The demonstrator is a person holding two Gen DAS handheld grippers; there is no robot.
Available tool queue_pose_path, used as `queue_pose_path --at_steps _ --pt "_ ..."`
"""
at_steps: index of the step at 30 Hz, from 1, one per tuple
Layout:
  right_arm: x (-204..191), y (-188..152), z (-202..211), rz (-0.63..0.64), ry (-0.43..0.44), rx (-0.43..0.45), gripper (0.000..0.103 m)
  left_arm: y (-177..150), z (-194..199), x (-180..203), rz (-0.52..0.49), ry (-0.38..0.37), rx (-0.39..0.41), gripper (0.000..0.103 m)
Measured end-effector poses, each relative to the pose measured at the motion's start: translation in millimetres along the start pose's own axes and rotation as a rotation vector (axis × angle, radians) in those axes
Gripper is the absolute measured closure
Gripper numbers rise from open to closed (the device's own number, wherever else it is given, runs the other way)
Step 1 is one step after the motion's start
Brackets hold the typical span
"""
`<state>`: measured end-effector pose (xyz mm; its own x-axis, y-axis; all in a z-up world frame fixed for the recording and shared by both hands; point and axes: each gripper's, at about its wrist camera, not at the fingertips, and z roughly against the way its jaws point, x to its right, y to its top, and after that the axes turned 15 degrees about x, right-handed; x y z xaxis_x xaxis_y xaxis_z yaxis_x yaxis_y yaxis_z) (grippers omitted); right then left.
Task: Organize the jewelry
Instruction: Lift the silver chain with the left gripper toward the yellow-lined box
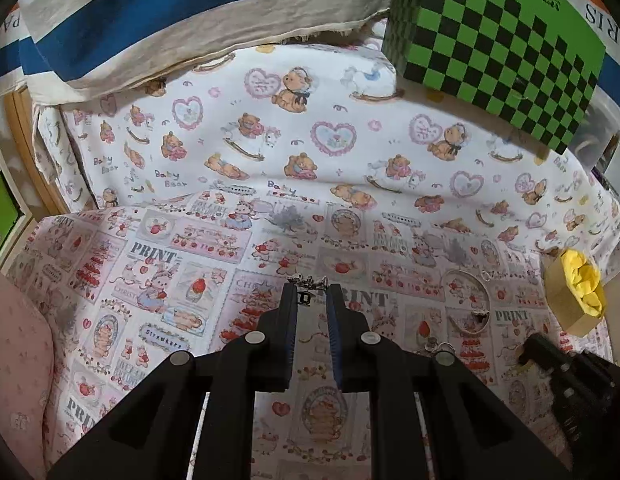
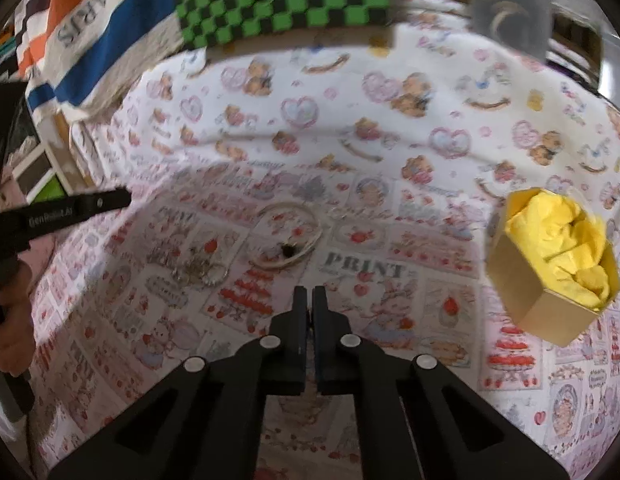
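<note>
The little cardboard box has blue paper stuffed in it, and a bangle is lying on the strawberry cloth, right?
Not quite. The paper in the cardboard box is yellow, not blue; the right wrist view shows it clearly. The rest holds: a pale bangle does lie on the strawberry cloth.

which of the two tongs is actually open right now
The left tongs: a clear gap between the fingers, a silver chain at their tips. The right tongs are nearly closed.
</note>
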<state>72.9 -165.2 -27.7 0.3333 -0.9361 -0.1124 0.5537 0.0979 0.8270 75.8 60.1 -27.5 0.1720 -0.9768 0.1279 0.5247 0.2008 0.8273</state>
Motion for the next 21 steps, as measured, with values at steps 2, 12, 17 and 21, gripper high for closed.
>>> queue_pose_path --at_steps 2,12,17,21 --pt "8 7 11 -0.033 0.001 0.052 0.101 0 -1 -2 0.01 0.005 -0.006 0.089" --pt "44 38 54 -0.113 -0.016 0.192 0.101 8 30 8 -0.025 -0.01 0.086 0.089" --pt "73 61 93 -0.182 -0.061 0.33 0.101 20 63 23 -0.082 -0.001 0.199 0.089" --pt "100 69 110 -0.255 -0.074 0.377 0.101 38 77 41 -0.087 -0.079 0.2 0.089"
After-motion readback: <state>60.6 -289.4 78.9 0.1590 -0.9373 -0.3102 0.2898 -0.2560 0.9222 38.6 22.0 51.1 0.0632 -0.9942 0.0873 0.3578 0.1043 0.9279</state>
